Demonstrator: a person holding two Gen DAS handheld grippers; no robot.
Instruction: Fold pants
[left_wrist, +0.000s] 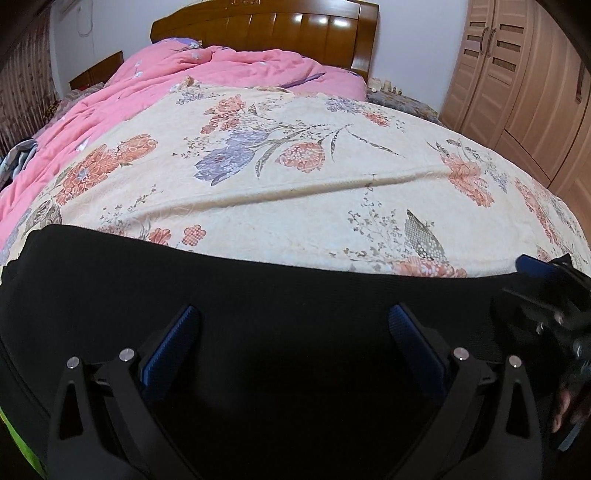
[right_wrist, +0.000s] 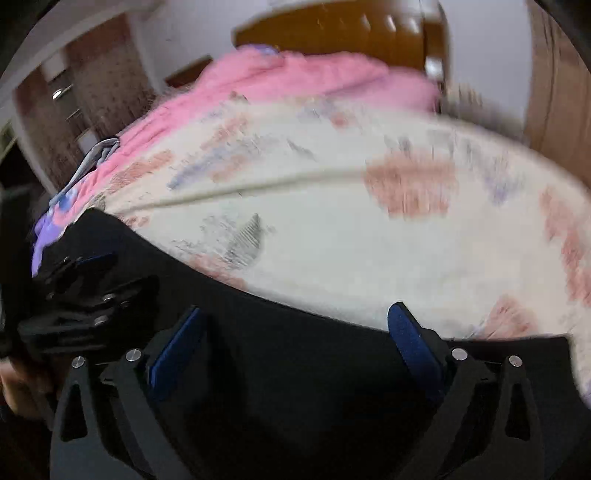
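Note:
Black pants (left_wrist: 258, 295) lie flat across the near edge of the bed, on a cream floral sheet (left_wrist: 295, 184). My left gripper (left_wrist: 293, 314) is open, its blue pads spread wide just above the pants. My right gripper (right_wrist: 293, 314) is also open, over the pants (right_wrist: 295, 369) farther right; that view is motion-blurred. The right gripper shows at the right edge of the left wrist view (left_wrist: 554, 302), and the left gripper at the left of the right wrist view (right_wrist: 85, 291). Neither holds fabric.
A pink quilt (left_wrist: 184, 81) is bunched at the head of the bed below a wooden headboard (left_wrist: 266, 26). A wooden wardrobe (left_wrist: 517, 81) stands at the right. A small garment (left_wrist: 18, 158) lies at the bed's left edge.

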